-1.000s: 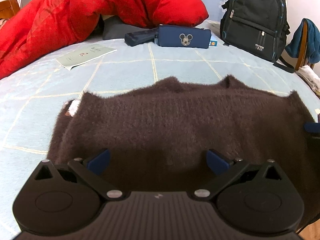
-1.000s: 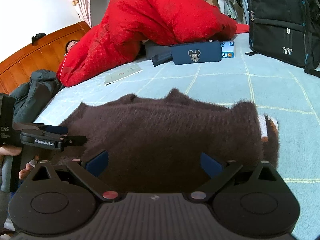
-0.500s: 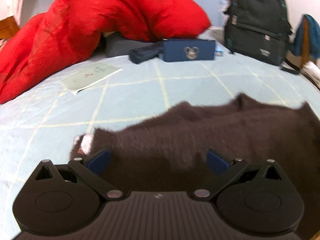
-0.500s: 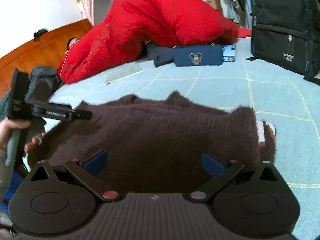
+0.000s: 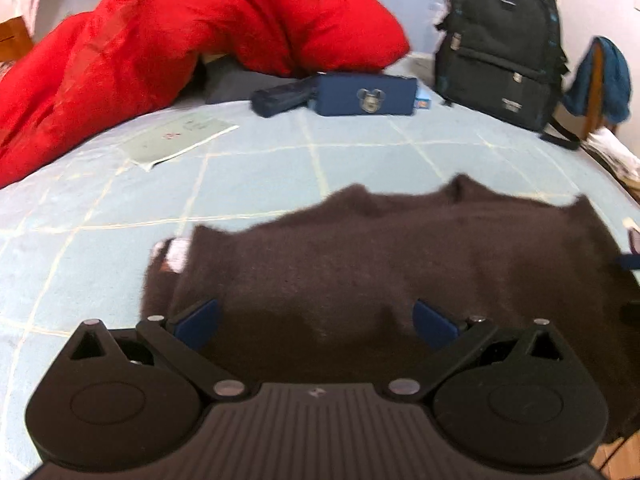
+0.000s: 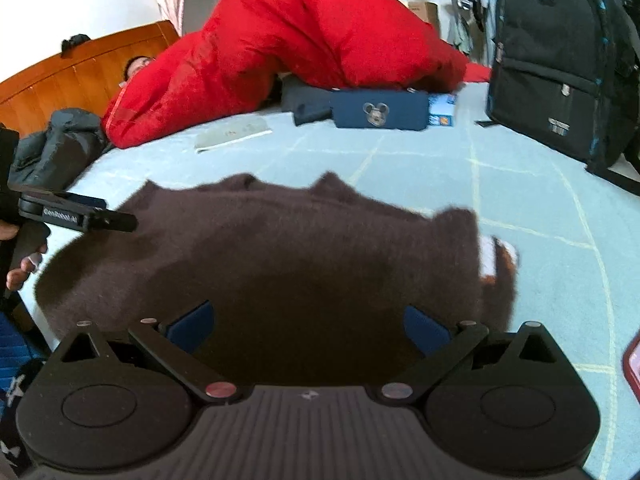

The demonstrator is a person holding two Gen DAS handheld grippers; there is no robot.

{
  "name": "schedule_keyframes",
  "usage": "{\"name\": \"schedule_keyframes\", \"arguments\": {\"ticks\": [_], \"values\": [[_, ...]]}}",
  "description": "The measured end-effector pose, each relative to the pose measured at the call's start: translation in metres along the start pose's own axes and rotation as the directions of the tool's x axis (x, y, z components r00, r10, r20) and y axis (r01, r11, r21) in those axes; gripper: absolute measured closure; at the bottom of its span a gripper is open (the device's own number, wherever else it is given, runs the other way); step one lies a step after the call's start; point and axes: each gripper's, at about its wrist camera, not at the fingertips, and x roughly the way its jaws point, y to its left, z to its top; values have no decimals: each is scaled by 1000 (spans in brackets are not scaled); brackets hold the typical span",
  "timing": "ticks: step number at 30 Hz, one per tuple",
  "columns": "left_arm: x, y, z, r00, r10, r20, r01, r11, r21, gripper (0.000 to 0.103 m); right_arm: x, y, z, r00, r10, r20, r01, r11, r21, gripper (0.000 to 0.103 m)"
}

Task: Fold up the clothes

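A fuzzy dark brown sweater lies folded on the light blue checked bed sheet. A white-striped cuff pokes out at its end. My left gripper is open, hovering over the sweater's near edge with nothing between its fingers. In the right wrist view the same sweater spreads below my right gripper, which is also open and empty, and the cuff shows at the right. A hand holds the left gripper above the sweater's left end.
At the far side of the bed lie a red quilt, a navy pouch with a mouse badge and a pale booklet. A black backpack stands at the back right. A wooden headboard is at the left.
The left gripper has lifted off the sweater's left end and now hangs higher. The right gripper has barely moved. Both stay open and the sweater lies still.
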Motion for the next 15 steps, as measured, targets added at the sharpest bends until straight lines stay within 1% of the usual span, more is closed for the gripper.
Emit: {"name": "schedule_keyframes", "arguments": {"ticks": [3,6,7,10,12,13,15], "values": [[2,0,-11,1000,-1,-29,1,1000,6,1,3,8,1,1000,25,-10,-25,1000,-15,0],[3,13,-24,998,-2,-58,0,1000,-28,1,8,13,-4,999,20,-43,-22,999,-37,0],[1,20,-29,998,-11,-60,9,999,-44,1,9,13,-7,998,10,-56,-12,999,-39,0],[-10,32,-35,998,-57,-31,54,996,-74,1,6,9,-16,996,-49,-70,46,998,-40,0],[-22,30,-33,999,-44,-5,44,997,-65,1,3,7,-21,994,-82,-72,79,996,-38,0],[-28,29,-32,999,-41,12,42,998,-55,1,0,8,-22,995,-79,-66,77,997,-30,0],[-36,26,-31,996,-75,39,76,997,-32,1,-4,11,-22,995,-83,-58,81,996,-24,0]]}}
